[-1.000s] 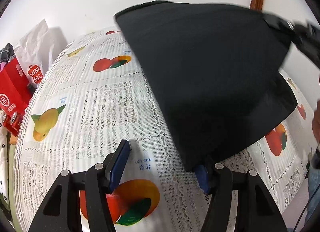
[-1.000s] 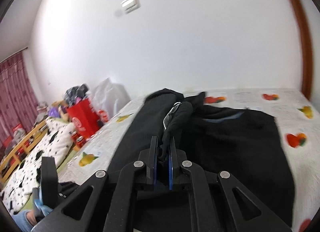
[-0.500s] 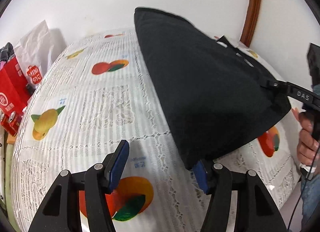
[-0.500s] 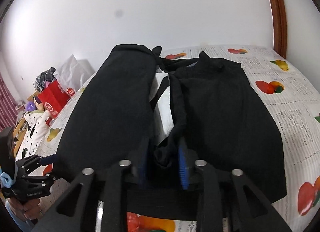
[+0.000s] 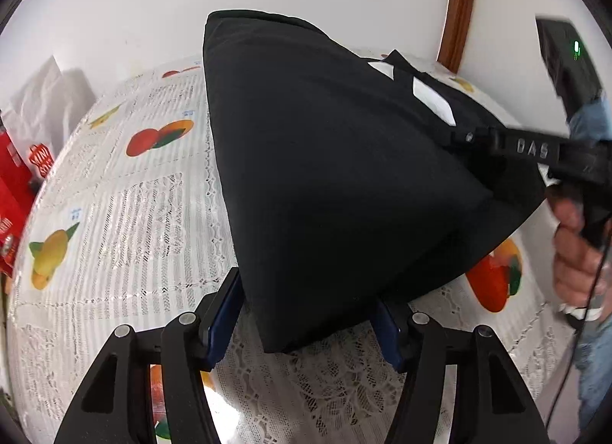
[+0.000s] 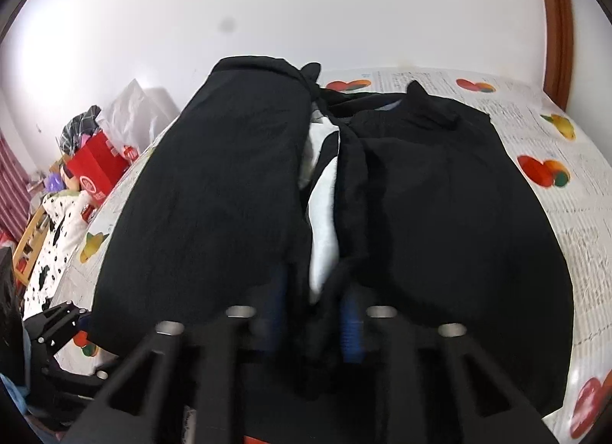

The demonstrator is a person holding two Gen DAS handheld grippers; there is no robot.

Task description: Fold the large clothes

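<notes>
A large black garment [image 5: 325, 176] lies on the table's fruit-print lace cloth [image 5: 126, 214], its left half [image 6: 222, 195] folded over beside the right half [image 6: 451, 222]. White lining [image 6: 323, 214] shows in the gap between the halves. My left gripper [image 5: 306, 325] is low at the garment's near corner. Its jaws are wide and opening, and the corner lies between the blue pads [image 5: 225, 314]. My right gripper [image 6: 313, 321] is blurred and its jaws are closing around a bunch of black fabric at the near hem, though the pads still stand apart. In the left wrist view the right gripper [image 5: 455, 136] rests on the garment's far edge.
A person's hand [image 5: 573, 252] holds the right gripper's handle. A red bag [image 6: 97, 170] and a white plastic bag [image 5: 49, 100] stand past the table's left side. A spotted blanket [image 6: 57, 222] lies lower left. A wooden door frame [image 5: 461, 4] runs up the white wall.
The lifted half of the garment came down flat on the table. My right gripper sank with it and its tight pinch widened. My left gripper slid toward the corner, which now lies between its jaws.
</notes>
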